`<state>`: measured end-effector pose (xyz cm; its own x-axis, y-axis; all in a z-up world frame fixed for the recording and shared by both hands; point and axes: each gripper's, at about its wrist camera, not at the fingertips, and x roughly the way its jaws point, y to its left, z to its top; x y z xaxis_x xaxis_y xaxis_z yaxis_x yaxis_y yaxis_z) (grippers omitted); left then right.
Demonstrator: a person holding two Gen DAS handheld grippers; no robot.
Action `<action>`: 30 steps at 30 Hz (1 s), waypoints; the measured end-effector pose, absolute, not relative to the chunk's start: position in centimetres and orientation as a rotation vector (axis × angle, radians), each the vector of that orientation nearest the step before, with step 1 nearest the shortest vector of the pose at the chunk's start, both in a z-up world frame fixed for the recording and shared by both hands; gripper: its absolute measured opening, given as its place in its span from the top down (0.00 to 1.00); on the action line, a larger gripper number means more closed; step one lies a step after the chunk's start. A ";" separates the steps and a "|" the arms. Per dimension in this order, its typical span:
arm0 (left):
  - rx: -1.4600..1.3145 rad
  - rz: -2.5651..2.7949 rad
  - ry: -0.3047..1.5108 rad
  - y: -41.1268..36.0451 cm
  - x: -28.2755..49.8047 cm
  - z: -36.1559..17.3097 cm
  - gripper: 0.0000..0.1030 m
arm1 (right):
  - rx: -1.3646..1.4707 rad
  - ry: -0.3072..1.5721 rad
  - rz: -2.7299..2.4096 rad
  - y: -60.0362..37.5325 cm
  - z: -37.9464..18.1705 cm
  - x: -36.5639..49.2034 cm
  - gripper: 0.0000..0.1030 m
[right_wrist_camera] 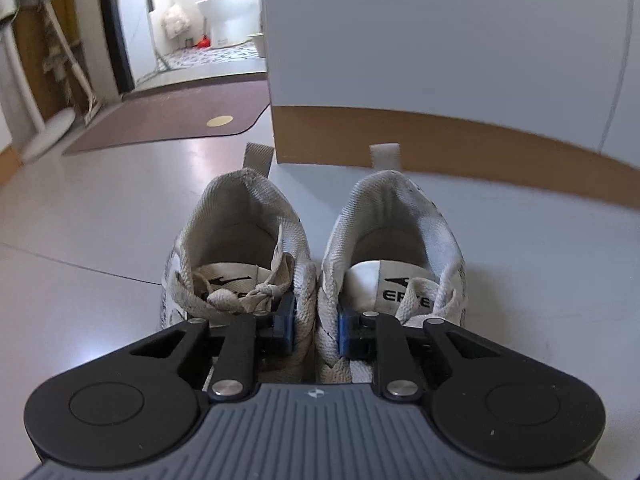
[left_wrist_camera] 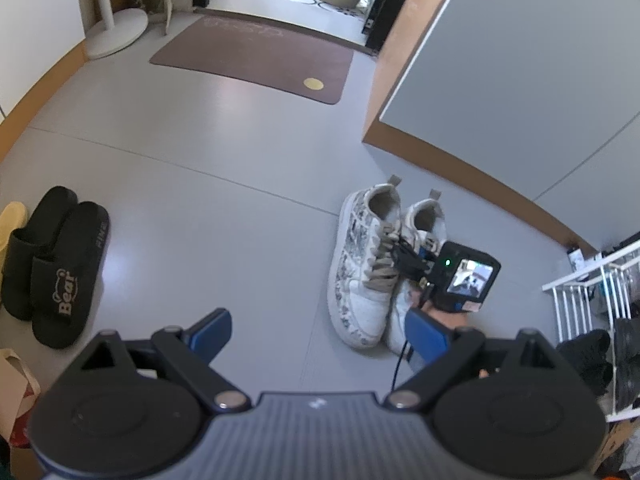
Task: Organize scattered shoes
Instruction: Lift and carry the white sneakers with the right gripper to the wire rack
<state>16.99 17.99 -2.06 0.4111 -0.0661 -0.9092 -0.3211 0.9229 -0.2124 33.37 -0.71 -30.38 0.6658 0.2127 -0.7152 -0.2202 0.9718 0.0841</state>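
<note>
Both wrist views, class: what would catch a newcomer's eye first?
The pair of white sneakers by the grey cabinet, their inner walls pinched together by the right gripper. Then the black slippers far left, and the left gripper open above bare floor.

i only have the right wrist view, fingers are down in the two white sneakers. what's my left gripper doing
Observer: The left gripper is open, with nothing between its fingers, above bare floor.
Operator: any other shoes around
Observer: Yes, a pair of black slippers lies side by side off to the left, apart from the white sneakers.
Operator: anywhere to put them
Observer: A white rack stands at the right edge, with dark shoes beside it.
Operator: is my grip on both sneakers
Observer: From the left wrist view the right gripper sits between the two sneakers at their laces.
</note>
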 end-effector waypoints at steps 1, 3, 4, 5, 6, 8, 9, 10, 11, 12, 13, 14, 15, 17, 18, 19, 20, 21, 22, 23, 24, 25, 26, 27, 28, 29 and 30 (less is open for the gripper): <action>-0.383 0.166 1.145 18.0 17.1 -2.1 0.08 | -0.013 0.802 0.245 -0.7 -30.4 32.8 0.79; -0.384 0.168 1.148 18.0 17.2 -2.2 0.08 | -0.019 0.795 0.246 -0.5 -30.4 32.1 0.78; -0.384 0.168 1.149 18.0 17.3 -2.2 0.08 | -0.026 0.789 0.245 -0.5 -30.5 31.7 0.76; -0.383 0.166 1.150 18.0 17.3 -2.3 0.08 | -0.028 0.791 0.244 -0.4 -30.5 31.7 0.73; -0.383 0.165 1.150 17.9 17.4 -2.3 0.08 | -0.030 0.792 0.243 -0.2 -30.5 31.8 0.71; -0.380 0.163 1.151 17.9 17.4 -2.3 0.08 | -0.037 0.794 0.246 0.2 -30.4 32.0 0.55; -0.378 0.163 1.151 17.9 17.4 -2.3 0.08 | -0.046 0.790 0.255 0.5 -30.4 32.1 0.50; -0.378 0.162 1.151 17.9 17.4 -2.3 0.08 | -0.051 0.787 0.252 0.6 -30.5 32.2 0.50; -0.380 0.161 1.152 18.0 17.5 -2.3 0.08 | -0.056 0.784 0.249 0.8 -30.6 32.4 0.51; -0.382 0.161 1.151 18.0 17.4 -2.2 0.08 | -0.061 0.782 0.246 0.9 -30.6 32.5 0.51; -0.384 0.161 1.150 18.0 17.4 -2.2 0.08 | -0.055 0.788 0.244 0.9 -30.6 32.7 0.56; -0.385 0.162 1.149 18.0 17.3 -2.1 0.08 | -0.052 0.793 0.242 1.0 -30.6 32.8 0.74; -0.387 0.162 1.147 18.1 17.3 -2.1 0.08 | -0.068 0.794 0.241 1.2 -30.6 32.8 0.77; -0.387 0.156 1.142 18.0 17.2 -1.9 0.08 | -0.083 0.781 0.244 1.2 -30.5 32.5 0.79; -0.386 0.153 1.139 18.0 17.1 -1.8 0.08 | -0.084 0.774 0.248 1.1 -30.5 32.3 0.80; -0.382 0.150 1.137 17.9 17.1 -1.8 0.08 | -0.076 0.775 0.246 1.1 -30.4 32.1 0.80; -0.376 0.145 1.134 17.8 17.1 -1.6 0.08 | -0.069 0.776 0.243 1.0 -30.2 31.9 0.80; -0.370 0.140 1.132 17.7 17.1 -1.5 0.08 | -0.066 0.771 0.242 1.0 -30.1 31.6 0.81; -0.364 0.140 1.129 17.7 17.2 -1.4 0.08 | -0.064 0.765 0.241 1.0 -30.0 31.2 0.81; -0.359 0.142 1.126 17.7 17.2 -1.3 0.08 | -0.062 0.761 0.243 1.1 -29.8 30.8 0.81; -0.360 0.143 1.124 17.7 17.2 -1.2 0.08 | -0.061 0.756 0.245 1.1 -29.6 30.3 0.81; -0.363 0.142 1.121 17.7 17.2 -1.1 0.08 | -0.059 0.751 0.248 1.1 -29.3 29.9 0.81; -0.357 0.143 1.117 17.7 17.2 -1.0 0.08 | -0.054 0.747 0.253 1.1 -29.0 29.4 0.81; -0.347 0.147 1.112 17.6 17.1 -0.9 0.08 | -0.048 0.744 0.254 1.1 -28.7 29.3 0.81; -0.339 0.149 1.108 17.6 17.1 -0.7 0.08 | -0.040 0.728 0.252 1.0 -28.1 28.7 0.81; -0.337 0.150 1.104 17.7 17.0 -0.6 0.08 | -0.033 0.712 0.250 1.0 -27.4 28.2 0.81; -0.338 0.152 1.102 17.9 17.1 -0.6 0.08 | -0.026 0.697 0.248 0.9 -26.7 27.6 0.82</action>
